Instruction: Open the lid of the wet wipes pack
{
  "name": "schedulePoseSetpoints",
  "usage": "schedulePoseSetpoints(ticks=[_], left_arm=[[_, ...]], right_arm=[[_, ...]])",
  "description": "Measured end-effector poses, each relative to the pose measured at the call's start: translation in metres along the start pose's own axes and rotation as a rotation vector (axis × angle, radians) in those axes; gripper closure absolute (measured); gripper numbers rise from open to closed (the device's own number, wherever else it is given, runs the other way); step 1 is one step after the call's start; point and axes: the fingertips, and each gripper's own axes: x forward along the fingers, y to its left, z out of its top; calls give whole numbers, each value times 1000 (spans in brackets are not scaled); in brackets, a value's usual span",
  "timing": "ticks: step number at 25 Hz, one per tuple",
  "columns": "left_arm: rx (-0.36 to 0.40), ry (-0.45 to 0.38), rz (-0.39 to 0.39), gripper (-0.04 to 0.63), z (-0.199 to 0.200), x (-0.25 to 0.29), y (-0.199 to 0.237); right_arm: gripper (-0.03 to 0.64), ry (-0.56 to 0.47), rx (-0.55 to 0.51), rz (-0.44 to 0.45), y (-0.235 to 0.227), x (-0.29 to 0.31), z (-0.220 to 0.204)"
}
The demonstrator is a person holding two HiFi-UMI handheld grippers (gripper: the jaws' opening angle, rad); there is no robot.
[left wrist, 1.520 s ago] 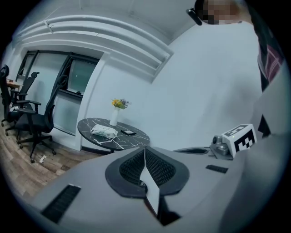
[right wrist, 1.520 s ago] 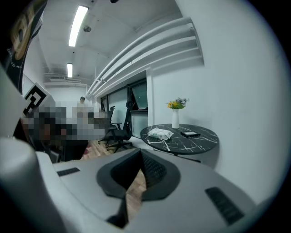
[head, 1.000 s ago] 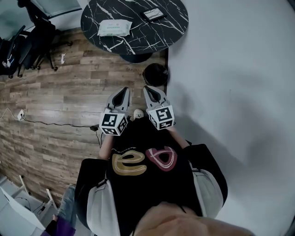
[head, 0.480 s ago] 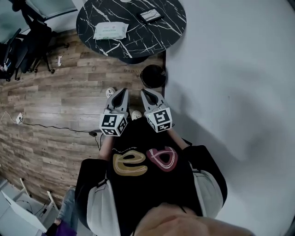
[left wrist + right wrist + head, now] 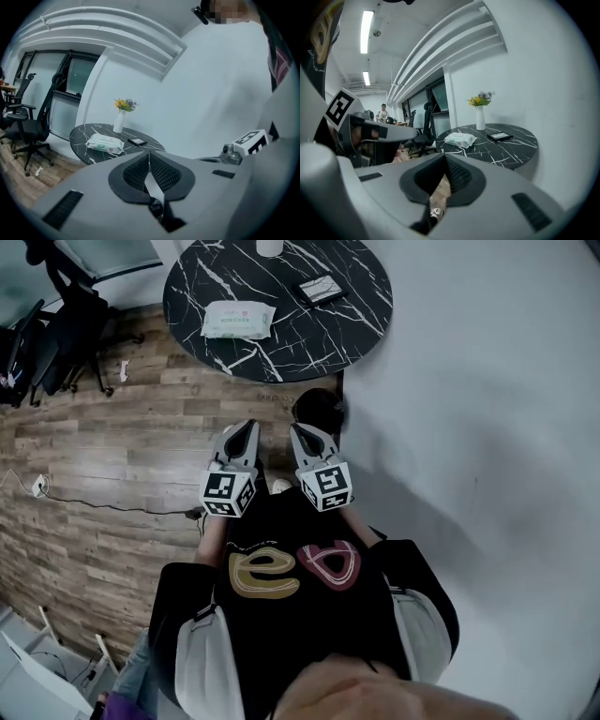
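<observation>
The white wet wipes pack (image 5: 238, 319) lies flat on the round black marble table (image 5: 356, 324), lid down as far as I can tell. It also shows in the left gripper view as the pack (image 5: 106, 143) and in the right gripper view as the pack (image 5: 460, 138). My left gripper (image 5: 247, 425) and right gripper (image 5: 300, 427) are side by side in front of my chest, over the wood floor, well short of the table. Both point towards the table, jaws shut and holding nothing. From its own camera the left gripper (image 5: 149, 154) shows its pads together, as does the right gripper (image 5: 445, 157).
A dark phone-like slab (image 5: 322, 289) and a white vase (image 5: 119, 123) with flowers stand on the table beyond the pack. A black round bin (image 5: 319, 409) sits on the floor by the table's near edge. Office chairs (image 5: 56, 338) stand at the left, a white wall at the right.
Both grippers have moved forward together towards the table, which now shows larger and nearer in the head view. The jaws stayed shut.
</observation>
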Motion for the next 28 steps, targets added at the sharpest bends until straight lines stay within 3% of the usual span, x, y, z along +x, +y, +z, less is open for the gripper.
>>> schedulePoseSetpoints(ticks=[13, 25, 28], left_arm=[[0, 16, -15, 574, 42, 50, 100], [18, 35, -93, 574, 74, 95, 177], [8, 39, -85, 574, 79, 104, 196]], right_arm=[[606, 30, 2, -26, 0, 105, 30], [606, 39, 1, -119, -4, 188, 59], [606, 61, -41, -128, -4, 206, 64]])
